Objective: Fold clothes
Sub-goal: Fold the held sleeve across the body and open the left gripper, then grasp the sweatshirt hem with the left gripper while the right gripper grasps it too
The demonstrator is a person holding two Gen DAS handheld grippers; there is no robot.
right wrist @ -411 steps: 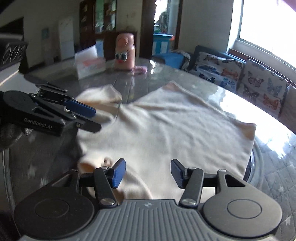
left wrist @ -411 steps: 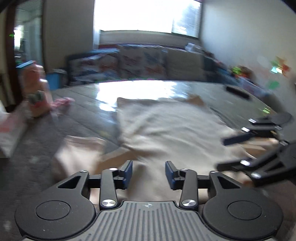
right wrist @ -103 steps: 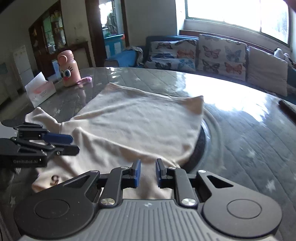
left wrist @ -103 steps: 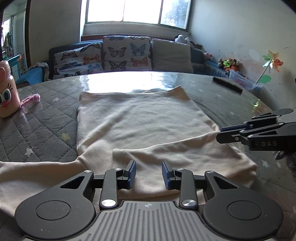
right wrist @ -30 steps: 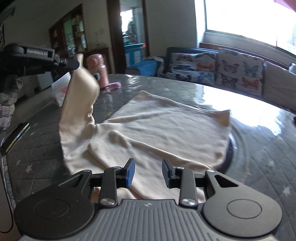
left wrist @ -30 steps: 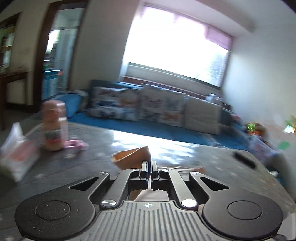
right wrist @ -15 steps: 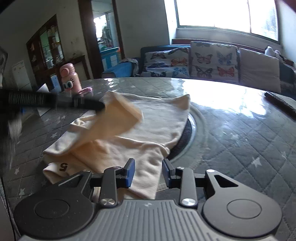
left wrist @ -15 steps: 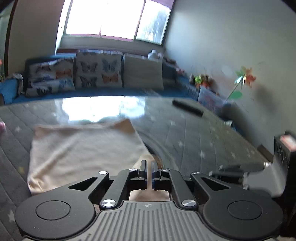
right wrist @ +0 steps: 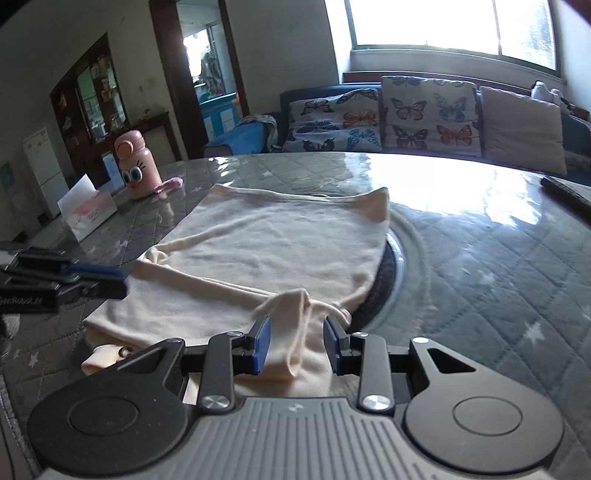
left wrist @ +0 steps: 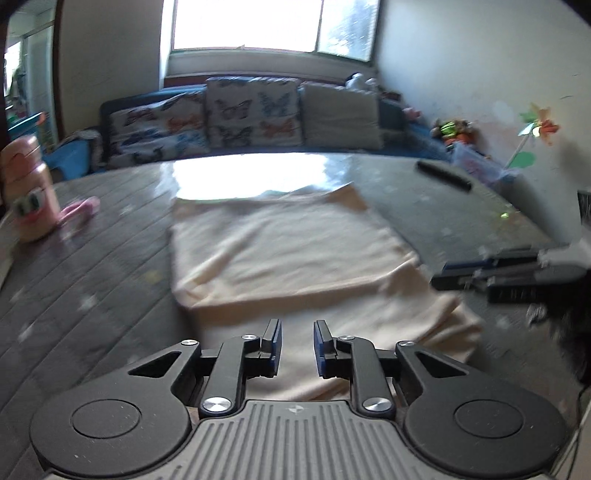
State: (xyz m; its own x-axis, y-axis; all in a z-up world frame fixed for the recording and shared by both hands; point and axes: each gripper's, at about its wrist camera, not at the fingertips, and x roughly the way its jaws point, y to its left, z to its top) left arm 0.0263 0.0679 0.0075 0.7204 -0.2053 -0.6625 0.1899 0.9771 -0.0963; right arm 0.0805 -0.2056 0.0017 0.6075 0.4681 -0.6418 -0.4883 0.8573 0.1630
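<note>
Now sleeve [right wrist: 295, 314] dropped across shirt [left wrist: 288, 251], left gripper [left wrist: 297, 343] fingers just parted, right gripper [right wrist: 297, 345] fingers apart.

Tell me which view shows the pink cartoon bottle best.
The right wrist view: the pink bottle stands sharp and whole, eyes and lid readable, beside the tissue box. In the left wrist view the bottle sits at the left edge, blurred, its face smeared.

- Daylight from the window [left wrist: 273, 26], blown out white.
- Hard glare patch on the table [right wrist: 461, 192] top.
- Left wrist view smeared by motion blur; bottle [left wrist: 27, 192] soft.
- Right wrist view sharp; doorway side dim.
- Fisheye bend, dark corners.
</note>
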